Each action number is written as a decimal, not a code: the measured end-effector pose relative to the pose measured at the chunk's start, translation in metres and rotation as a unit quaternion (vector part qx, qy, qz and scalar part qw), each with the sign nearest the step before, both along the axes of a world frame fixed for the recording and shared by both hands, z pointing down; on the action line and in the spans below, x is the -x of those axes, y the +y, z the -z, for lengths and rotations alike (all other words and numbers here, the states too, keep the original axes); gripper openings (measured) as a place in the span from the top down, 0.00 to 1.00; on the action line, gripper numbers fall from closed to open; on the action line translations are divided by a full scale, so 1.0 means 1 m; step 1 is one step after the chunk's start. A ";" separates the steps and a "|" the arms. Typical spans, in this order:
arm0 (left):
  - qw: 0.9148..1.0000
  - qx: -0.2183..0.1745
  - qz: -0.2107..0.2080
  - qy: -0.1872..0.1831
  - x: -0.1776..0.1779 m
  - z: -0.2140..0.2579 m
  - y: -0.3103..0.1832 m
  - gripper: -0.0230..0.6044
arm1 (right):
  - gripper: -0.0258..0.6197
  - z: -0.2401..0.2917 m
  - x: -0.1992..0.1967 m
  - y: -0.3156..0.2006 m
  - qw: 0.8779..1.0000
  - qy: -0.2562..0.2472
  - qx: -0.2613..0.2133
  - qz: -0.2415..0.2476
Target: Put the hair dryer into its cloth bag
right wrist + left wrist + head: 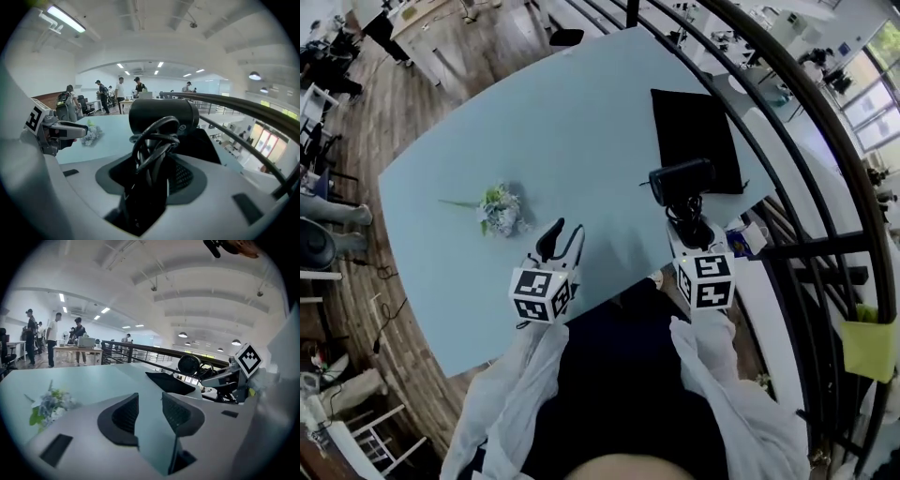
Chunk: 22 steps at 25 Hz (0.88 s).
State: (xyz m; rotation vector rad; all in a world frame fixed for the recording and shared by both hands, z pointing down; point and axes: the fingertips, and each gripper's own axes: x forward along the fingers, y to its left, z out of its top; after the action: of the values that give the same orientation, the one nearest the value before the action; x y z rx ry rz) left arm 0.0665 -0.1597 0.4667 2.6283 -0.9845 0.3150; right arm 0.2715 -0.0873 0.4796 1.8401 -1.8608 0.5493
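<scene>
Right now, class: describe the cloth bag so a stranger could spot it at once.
Start at the pale blue table. Near its right edge, just beyond the hair dryer, lies the cloth bag. It alone is flat, black and rectangular.

Table [581, 141]: cloth bag [694, 131], flower sprig [499, 208]

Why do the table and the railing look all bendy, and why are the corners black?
Head view: the wide lens bends the table's edges and the railing into curves. Left gripper view: black corners ring the round picture, and the ceiling lamps glare. Right gripper view: the hair dryer is so close it looks huge and dark; the flowers behind look small and fuzzy.
</scene>
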 end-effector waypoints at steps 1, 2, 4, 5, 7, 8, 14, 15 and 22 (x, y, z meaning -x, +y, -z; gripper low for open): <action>1.000 0.000 -0.018 -0.006 -0.017 -0.001 0.000 0.71 | 0.65 -0.001 -0.016 0.006 1.000 0.000 0.002 -0.014; 0.999 -0.002 -0.036 -0.012 -0.034 -0.002 0.001 0.71 | 0.65 -0.003 -0.030 0.012 1.000 0.000 0.004 -0.027; 0.997 -0.005 -0.072 -0.026 -0.067 -0.004 0.000 0.71 | 0.65 -0.006 -0.057 0.023 0.999 -0.003 0.008 -0.049; 0.995 -0.007 -0.089 -0.033 -0.083 -0.006 0.000 0.70 | 0.65 -0.008 -0.069 0.028 0.998 -0.005 0.011 -0.059; 0.991 -0.007 -0.123 -0.045 -0.113 -0.010 0.000 0.70 | 0.65 -0.015 -0.090 0.039 0.997 -0.012 0.019 -0.077; 0.989 -0.005 -0.139 -0.052 -0.127 -0.013 0.000 0.69 | 0.65 -0.019 -0.099 0.044 0.996 -0.016 0.024 -0.084; 0.959 -0.008 -0.253 -0.125 -0.200 -0.048 0.011 0.69 | 0.65 -0.046 -0.128 0.072 0.992 -0.037 0.048 -0.113; 0.952 -0.014 -0.271 -0.142 -0.210 -0.055 0.013 0.69 | 0.65 -0.050 -0.132 0.074 0.991 -0.040 0.051 -0.114; 0.907 -0.028 -0.346 -0.239 -0.258 -0.099 0.010 0.69 | 0.65 -0.067 -0.145 0.078 0.989 -0.068 0.061 -0.118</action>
State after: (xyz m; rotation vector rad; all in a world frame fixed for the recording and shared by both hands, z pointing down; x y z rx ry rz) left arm 0.3246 -0.1501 0.5659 2.9284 -0.1106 1.1470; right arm 0.4163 -0.0090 0.5465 1.9954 -1.6598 0.8711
